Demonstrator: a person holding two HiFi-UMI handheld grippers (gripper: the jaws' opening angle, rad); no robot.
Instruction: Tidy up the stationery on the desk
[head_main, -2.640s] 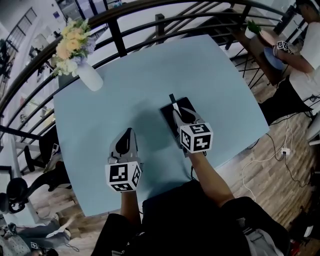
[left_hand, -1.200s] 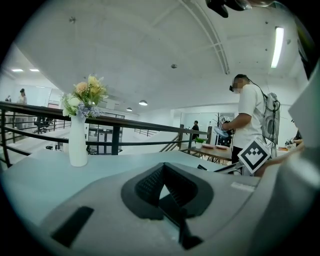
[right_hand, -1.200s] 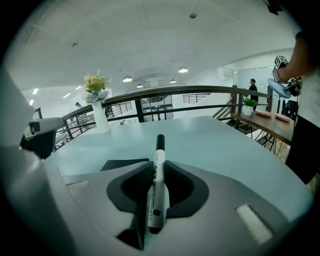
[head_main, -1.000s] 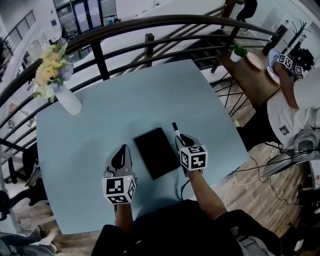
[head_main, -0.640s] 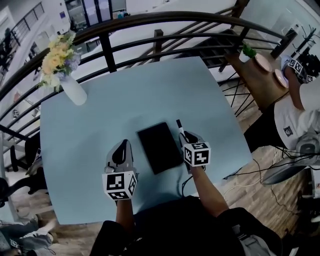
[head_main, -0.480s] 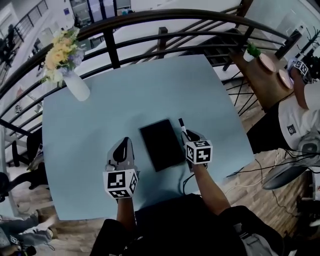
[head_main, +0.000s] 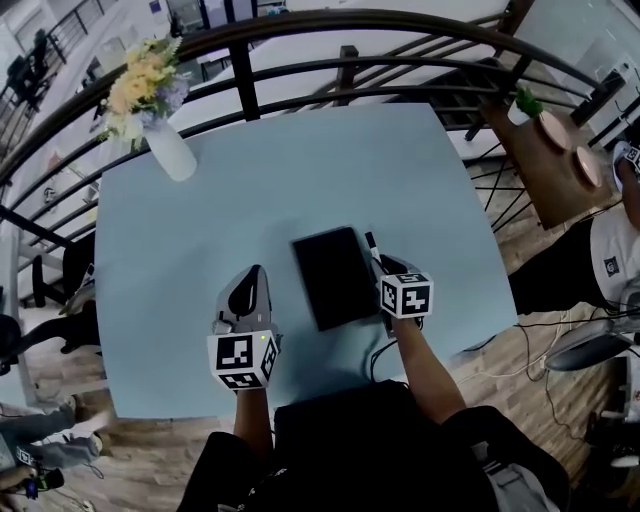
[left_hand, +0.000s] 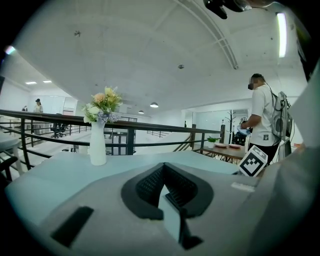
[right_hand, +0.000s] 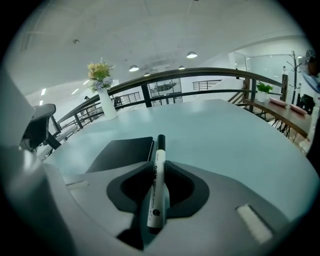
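Observation:
A black notebook (head_main: 335, 276) lies flat near the middle of the pale blue desk (head_main: 300, 160). My right gripper (head_main: 385, 268) is just right of it, shut on a white marker with a black cap (right_hand: 157, 175); the cap end pokes forward past the jaws, next to the notebook's (right_hand: 124, 152) right edge. My left gripper (head_main: 250, 290) rests to the notebook's left, a short gap away. In the left gripper view its jaws (left_hand: 167, 192) are shut with nothing between them.
A white vase of flowers (head_main: 165, 140) stands at the desk's far left corner, also in the left gripper view as the vase (left_hand: 97, 145). A dark railing (head_main: 300, 50) runs behind the desk. A person in white (left_hand: 262, 120) stands at a small wooden table (head_main: 555, 150) to the right.
My right gripper carried the marker off the notebook to its right side. In the last half second both grippers kept their places beside it; only the head view shifted.

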